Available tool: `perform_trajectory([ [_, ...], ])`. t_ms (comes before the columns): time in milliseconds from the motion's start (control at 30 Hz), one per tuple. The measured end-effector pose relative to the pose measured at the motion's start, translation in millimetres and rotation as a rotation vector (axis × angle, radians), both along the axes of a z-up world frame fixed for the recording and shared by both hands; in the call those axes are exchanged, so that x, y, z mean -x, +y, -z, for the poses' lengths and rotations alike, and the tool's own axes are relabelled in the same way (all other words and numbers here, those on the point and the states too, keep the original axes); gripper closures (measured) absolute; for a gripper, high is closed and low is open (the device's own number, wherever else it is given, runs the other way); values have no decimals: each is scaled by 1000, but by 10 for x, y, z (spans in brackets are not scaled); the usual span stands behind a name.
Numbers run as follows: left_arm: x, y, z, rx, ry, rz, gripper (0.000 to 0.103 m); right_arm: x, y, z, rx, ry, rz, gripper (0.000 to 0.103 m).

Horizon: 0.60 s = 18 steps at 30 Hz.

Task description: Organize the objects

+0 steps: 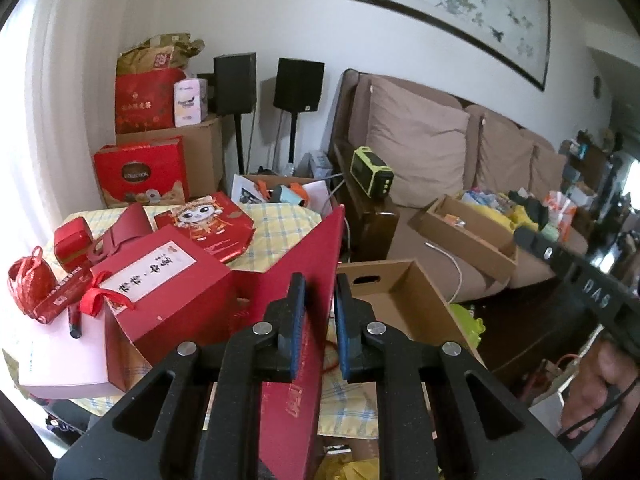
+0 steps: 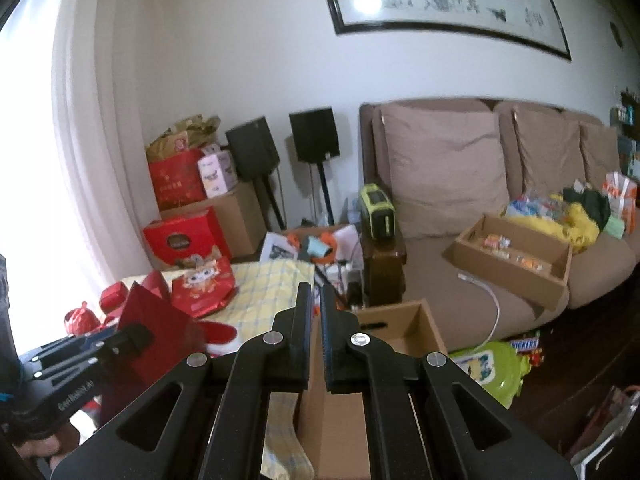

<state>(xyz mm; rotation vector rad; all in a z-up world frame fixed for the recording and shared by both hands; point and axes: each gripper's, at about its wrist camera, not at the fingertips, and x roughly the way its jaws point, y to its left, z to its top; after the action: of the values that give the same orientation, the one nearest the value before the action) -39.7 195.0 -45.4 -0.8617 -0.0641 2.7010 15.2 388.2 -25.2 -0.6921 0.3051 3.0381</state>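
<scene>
My left gripper [image 1: 318,300] is pinching a flat red cardboard panel [image 1: 308,264] that stands on its edge between the two fingers. The left finger lies against the panel; on the right side I see a small gap in the left wrist view, so I cannot tell if that pad touches fully. In the right wrist view the same gripper [image 2: 132,336] shows at the left with the red panel [image 2: 156,324] in its grip.

My right gripper [image 2: 315,304] is pressed together and carries nothing between its fingers. It hangs above an open brown cardboard box [image 2: 404,328] that stands just beside the tabletop [image 2: 264,292], which has a yellow checked cloth on it.

On the tabletop I see a big red gift box with a white label [image 1: 160,280] lying tilted, a red bag with a cartoon face [image 1: 208,220] behind it, a small red tin [image 1: 72,240] and a red mesh pouch [image 1: 30,280] at the left edge. A pink flat box [image 1: 64,360] lies under the gift box.

To the right stands a beige sofa [image 2: 460,264] with a shallow cardboard tray [image 2: 516,260] on its seat. A green device [image 2: 378,210] rests on the sofa arm. Two black speakers [image 1: 272,84] stand by the wall.
</scene>
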Motion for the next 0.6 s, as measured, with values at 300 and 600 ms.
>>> perform_trajectory([
  [300,323,-552,29,-331,-143,-3,92,484,-183,657,189,-285,-208,74],
  [600,432,-1219,171,-711,-102,21,92,809,-191,1476,810,-412,-331,60],
])
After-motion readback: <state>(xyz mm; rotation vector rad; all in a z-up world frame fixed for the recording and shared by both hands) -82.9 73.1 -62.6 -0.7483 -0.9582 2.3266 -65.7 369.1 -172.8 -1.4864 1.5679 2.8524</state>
